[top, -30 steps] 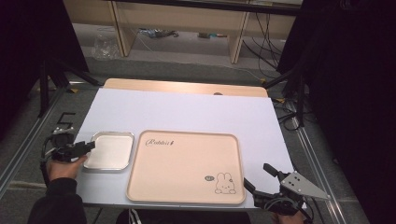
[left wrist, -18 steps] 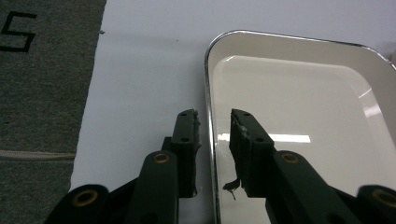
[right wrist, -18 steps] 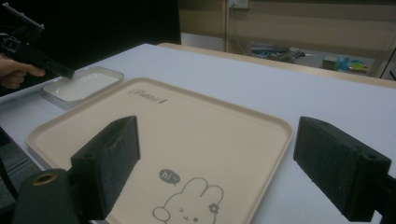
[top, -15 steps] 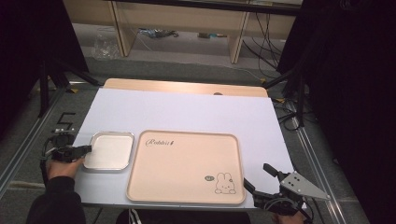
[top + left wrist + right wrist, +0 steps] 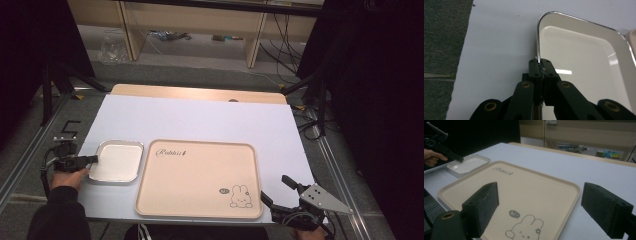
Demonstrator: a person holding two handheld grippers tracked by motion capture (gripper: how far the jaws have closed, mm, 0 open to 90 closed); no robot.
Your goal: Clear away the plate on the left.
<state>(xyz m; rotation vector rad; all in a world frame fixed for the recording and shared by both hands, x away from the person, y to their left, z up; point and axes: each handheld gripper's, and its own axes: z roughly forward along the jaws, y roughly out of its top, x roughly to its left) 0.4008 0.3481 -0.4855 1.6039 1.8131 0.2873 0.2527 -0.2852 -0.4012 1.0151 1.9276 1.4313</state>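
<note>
A small white tray with a metal rim lies on the white table top at the left. My left gripper comes at it from the left. Its jaws have just been closing, and they now pinch the tray's left rim between their tips. A large beige tray with a rabbit drawing lies right of the small one. My right gripper hovers at the beige tray's near right corner, jaws wide apart over the rabbit, with nothing between them. The right gripper view looks across the beige tray to the small tray and left gripper.
The white sheet covers a wooden table whose far edge shows bare. Grey floor, metal rails and cables surround the table. Shelving legs stand at the back.
The left gripper's jaws, open beside the small tray a second ago, have shut on its left rim. The right gripper and both trays have stayed put.
</note>
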